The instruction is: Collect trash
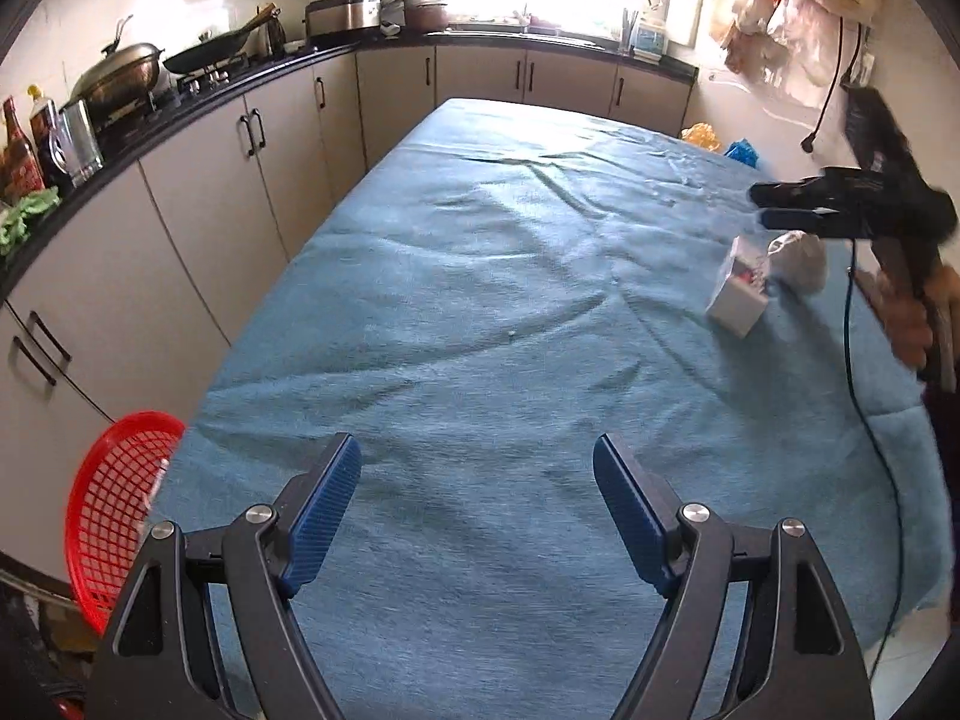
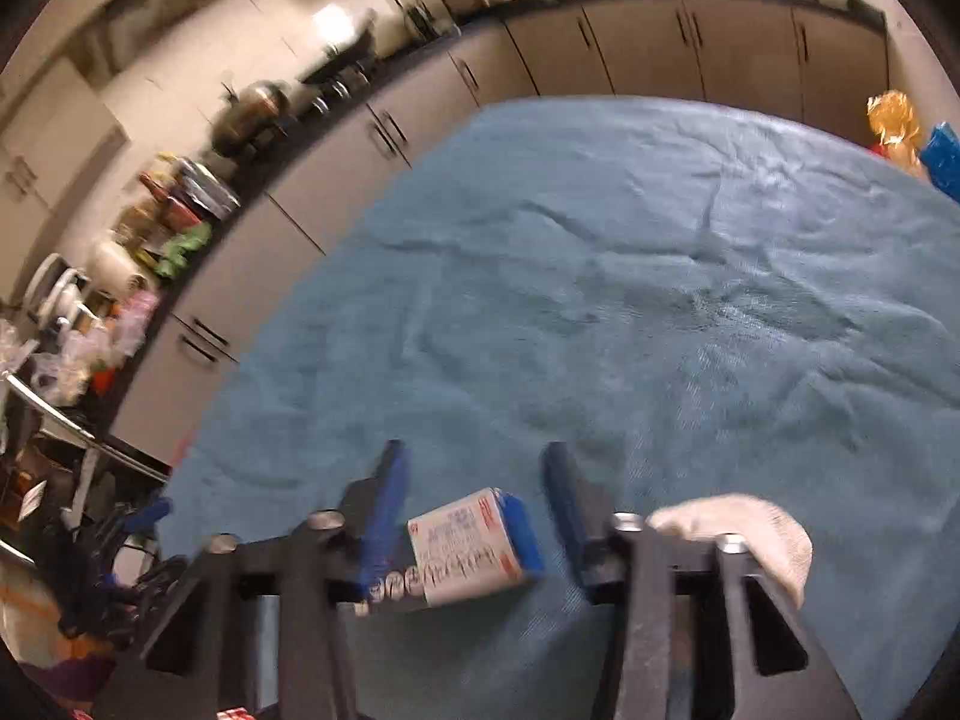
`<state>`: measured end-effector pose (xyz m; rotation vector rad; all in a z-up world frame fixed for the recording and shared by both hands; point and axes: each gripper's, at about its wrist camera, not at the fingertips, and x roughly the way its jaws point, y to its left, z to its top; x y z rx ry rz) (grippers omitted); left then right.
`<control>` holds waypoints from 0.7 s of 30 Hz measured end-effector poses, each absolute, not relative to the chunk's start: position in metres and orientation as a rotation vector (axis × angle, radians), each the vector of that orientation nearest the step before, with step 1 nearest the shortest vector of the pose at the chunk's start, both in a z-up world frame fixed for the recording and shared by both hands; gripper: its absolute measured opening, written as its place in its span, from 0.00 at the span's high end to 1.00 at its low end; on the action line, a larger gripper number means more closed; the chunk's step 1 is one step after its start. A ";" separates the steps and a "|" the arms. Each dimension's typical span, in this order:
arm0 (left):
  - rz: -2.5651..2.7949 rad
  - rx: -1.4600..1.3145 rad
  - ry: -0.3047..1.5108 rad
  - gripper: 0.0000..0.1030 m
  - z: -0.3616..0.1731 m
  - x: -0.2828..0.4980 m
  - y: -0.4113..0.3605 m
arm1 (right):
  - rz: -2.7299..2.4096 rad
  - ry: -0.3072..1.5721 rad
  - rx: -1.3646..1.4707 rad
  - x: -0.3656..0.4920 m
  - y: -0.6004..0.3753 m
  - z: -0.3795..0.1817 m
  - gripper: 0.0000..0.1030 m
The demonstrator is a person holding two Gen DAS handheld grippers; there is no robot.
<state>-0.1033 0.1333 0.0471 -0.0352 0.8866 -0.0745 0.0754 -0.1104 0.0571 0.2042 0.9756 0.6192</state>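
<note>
Trash still out: carton [image 2: 474, 546] and white wad [image 2: 744, 531] lie on worktop [image 1: 480, 300].
Your right tongs [image 2: 474, 501] straddle the carton (not pinching); left tongs [image 1: 477, 510] wide, empty.

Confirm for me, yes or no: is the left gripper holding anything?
No, the left gripper stands open over the bare blue cloth, with nothing between its fingers.

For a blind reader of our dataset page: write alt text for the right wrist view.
The right gripper, fingers apart, hovers over a small white carton lying on a blue cloth-covered table, with a crumpled white wad beside its right finger. Kitchen cabinets and a cluttered counter curve behind, blurred.
</note>
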 end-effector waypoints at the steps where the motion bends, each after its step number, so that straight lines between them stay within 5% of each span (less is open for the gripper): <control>1: -0.083 -0.043 0.889 0.23 0.048 -0.104 0.130 | 0.586 0.935 0.229 0.065 -0.119 0.063 0.27; 21: -0.210 0.192 0.897 0.23 0.053 -0.032 -0.011 | 0.046 0.725 0.267 0.019 -0.227 0.052 0.21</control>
